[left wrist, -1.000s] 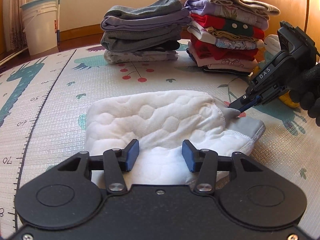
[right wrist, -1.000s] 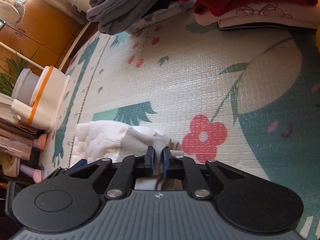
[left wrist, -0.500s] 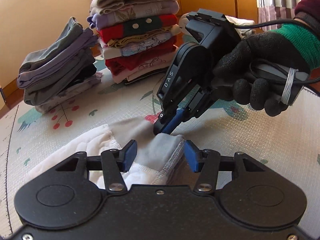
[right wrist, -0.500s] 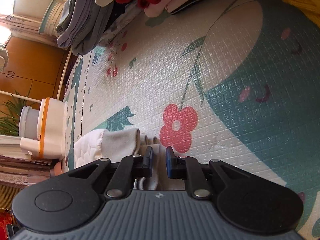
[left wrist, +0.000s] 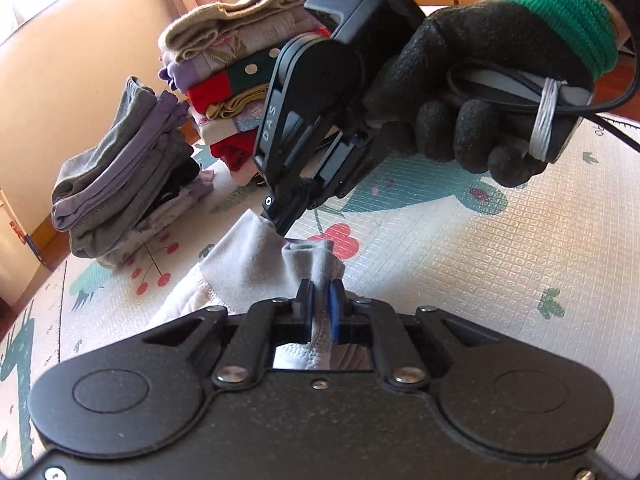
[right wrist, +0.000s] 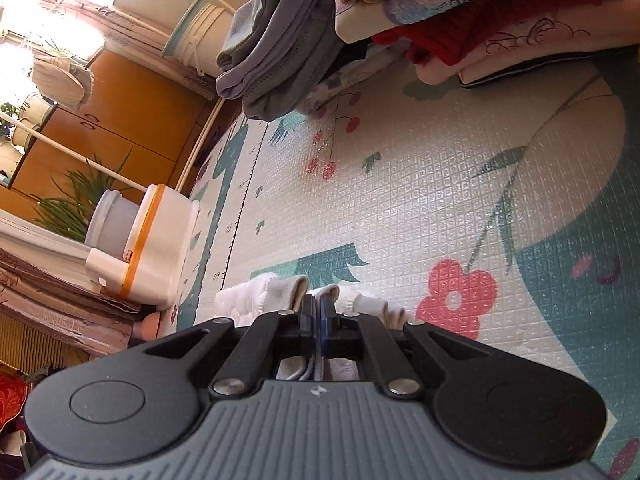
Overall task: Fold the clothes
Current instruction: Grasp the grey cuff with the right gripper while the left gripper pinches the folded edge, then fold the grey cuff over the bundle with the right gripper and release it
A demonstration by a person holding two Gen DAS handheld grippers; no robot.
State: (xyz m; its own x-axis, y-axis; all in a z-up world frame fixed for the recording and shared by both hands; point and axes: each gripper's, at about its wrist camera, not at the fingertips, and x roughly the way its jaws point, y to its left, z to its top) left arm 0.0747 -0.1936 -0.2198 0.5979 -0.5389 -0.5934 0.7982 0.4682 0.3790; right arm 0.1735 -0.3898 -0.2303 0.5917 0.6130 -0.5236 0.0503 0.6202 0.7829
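White quilted garment (left wrist: 188, 300) with a grey ribbed band (left wrist: 256, 260), lying on the patterned play mat (left wrist: 480, 264); its long axis runs from the lower left of the left wrist view up toward the red flower print (left wrist: 336, 240), band end leading. The left gripper (left wrist: 320, 308) has just been closing; its fingers now pinch a raised fold of the grey band, with the blue pads (left wrist: 334, 312) nearly together on the cloth. The right gripper (left wrist: 280, 216), held in a black gloved hand (left wrist: 460, 112), has likewise just closed, and its tips bite the same band at its far corner, just beside the left grip. In the right wrist view the right gripper (right wrist: 318, 312) shows its fingers pressed almost flush, with band edge between them. Most of the garment's body is hidden beneath the gripper housings, so its full outline cannot be made out. Two stacks of folded clothes stand beyond: a grey-purple pile (left wrist: 128, 184) and a taller multicoloured pile (left wrist: 224, 92), the latter partly masked by the right gripper. A white bucket (right wrist: 200, 36) sits off the mat
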